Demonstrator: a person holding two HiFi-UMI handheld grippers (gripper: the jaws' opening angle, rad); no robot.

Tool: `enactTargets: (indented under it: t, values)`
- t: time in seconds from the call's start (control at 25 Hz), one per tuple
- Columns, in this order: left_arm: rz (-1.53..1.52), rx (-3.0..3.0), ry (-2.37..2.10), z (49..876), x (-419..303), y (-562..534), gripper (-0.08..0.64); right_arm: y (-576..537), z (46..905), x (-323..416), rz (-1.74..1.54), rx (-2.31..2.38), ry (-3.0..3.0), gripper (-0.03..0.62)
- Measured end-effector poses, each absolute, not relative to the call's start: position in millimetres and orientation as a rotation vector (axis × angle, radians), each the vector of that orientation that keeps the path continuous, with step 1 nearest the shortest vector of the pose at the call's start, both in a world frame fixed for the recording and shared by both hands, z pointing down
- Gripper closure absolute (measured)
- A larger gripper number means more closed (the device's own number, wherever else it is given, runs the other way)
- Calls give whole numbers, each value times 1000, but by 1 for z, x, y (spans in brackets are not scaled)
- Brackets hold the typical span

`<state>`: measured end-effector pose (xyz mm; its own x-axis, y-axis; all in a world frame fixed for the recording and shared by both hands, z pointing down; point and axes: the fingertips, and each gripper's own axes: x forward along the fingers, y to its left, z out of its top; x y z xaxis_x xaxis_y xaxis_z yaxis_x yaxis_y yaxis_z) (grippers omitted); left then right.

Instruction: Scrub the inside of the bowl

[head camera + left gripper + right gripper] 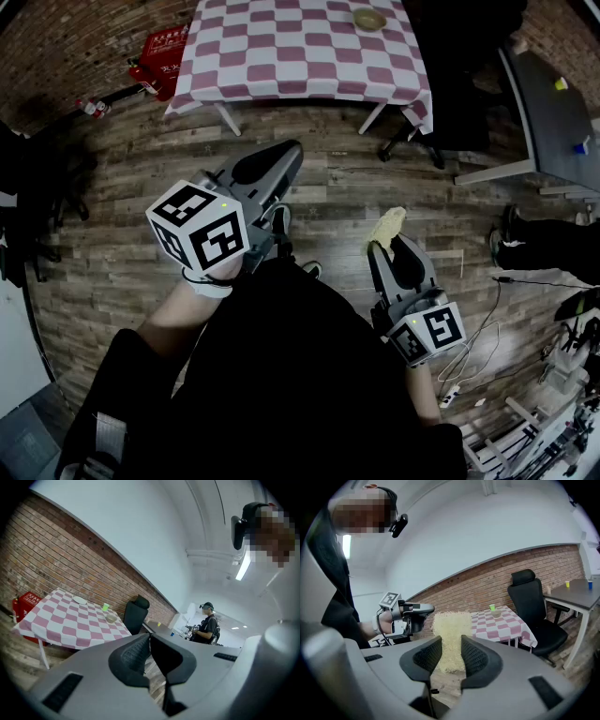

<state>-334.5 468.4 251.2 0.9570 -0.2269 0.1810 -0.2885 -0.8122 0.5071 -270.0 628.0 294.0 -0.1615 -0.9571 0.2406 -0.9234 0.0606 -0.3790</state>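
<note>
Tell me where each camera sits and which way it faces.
Head view: on the person's head, looking steeply down at floor, forearms, left gripper and right gripper.
Left gripper view: on that gripper, facing the checkered table; jaws shut, empty.
Right gripper view: on that gripper, jaws clamping the scrub pad; left gripper visible.
Shared: all show the bowl.
</note>
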Motion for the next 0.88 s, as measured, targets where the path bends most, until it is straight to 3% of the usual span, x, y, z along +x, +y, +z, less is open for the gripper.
enactTargets:
  t: [0.88]
  values:
    - [299, 2543, -166, 271, -301, 469, 537, 573, 293, -250, -663, -2060, 2120, 454]
